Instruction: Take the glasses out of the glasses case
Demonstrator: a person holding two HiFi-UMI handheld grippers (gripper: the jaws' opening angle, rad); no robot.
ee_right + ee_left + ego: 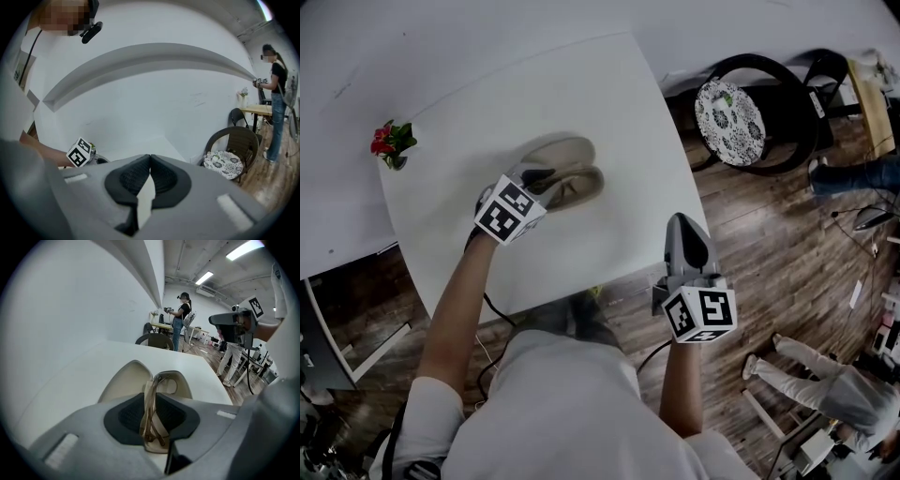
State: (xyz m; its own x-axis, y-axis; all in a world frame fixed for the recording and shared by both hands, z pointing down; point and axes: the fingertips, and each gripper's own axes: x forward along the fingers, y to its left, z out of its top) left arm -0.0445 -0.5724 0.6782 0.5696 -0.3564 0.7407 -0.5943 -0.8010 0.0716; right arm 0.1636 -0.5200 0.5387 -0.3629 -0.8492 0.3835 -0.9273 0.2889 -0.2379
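An open beige glasses case [574,169] lies in the middle of the white table [469,122], both halves facing up. My left gripper [542,181] sits at the case's near side. In the left gripper view it [153,397] is shut on a pair of folded glasses [151,416] with a translucent brownish frame, held just in front of the open case [123,380]. My right gripper [685,225] hovers over the table's front right edge, well apart from the case. In its own view the right gripper [150,158] is shut with nothing between the pads.
A small pot of red flowers [391,142] stands at the table's left edge. A dark chair with a patterned cushion [729,111] is beyond the right corner, over wooden floor. People stand further off in the room [180,319].
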